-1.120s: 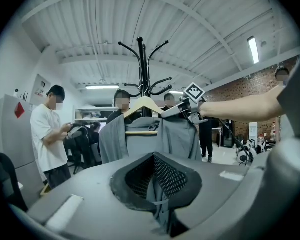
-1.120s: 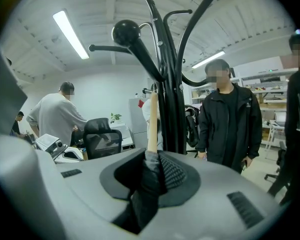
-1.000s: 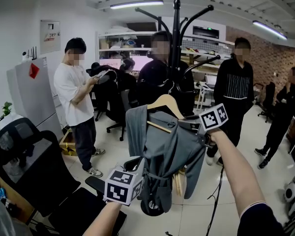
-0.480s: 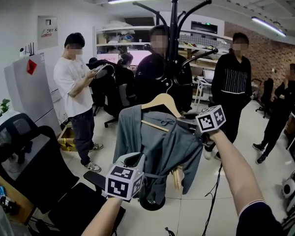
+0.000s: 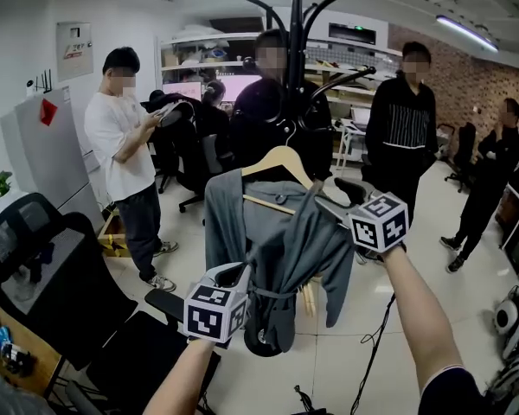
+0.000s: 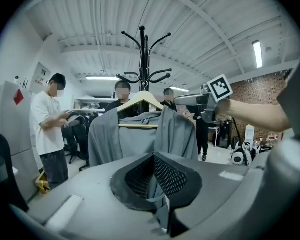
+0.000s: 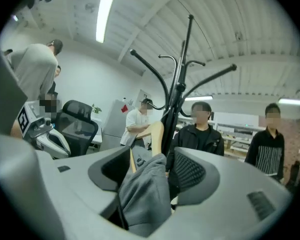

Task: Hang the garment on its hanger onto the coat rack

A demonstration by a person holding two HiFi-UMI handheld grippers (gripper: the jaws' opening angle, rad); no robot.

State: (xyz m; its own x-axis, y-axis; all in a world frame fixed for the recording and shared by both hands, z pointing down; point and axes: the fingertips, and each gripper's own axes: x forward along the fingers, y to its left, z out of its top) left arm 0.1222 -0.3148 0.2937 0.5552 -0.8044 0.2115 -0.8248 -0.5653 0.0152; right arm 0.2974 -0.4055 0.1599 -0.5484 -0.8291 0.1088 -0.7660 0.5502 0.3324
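Note:
A grey garment hangs on a wooden hanger just in front of the black coat rack; the hook is hidden. My left gripper is low at the garment's front, shut on a grey strip of it. My right gripper is at the garment's right shoulder. Its jaws have just been opening, and a fold of grey cloth lies loose between them, with a gap on the right side. In the right gripper view the hanger and the rack stand straight ahead.
Several people stand around and behind the rack, the nearest one right behind it. Black office chairs crowd the left, next to a grey cabinet. The rack's round base and a cable are on the floor.
The right gripper has rolled and drawn back toward the lower right, and its jaws have opened around the cloth. The left gripper has sunk a little, still holding the strip.

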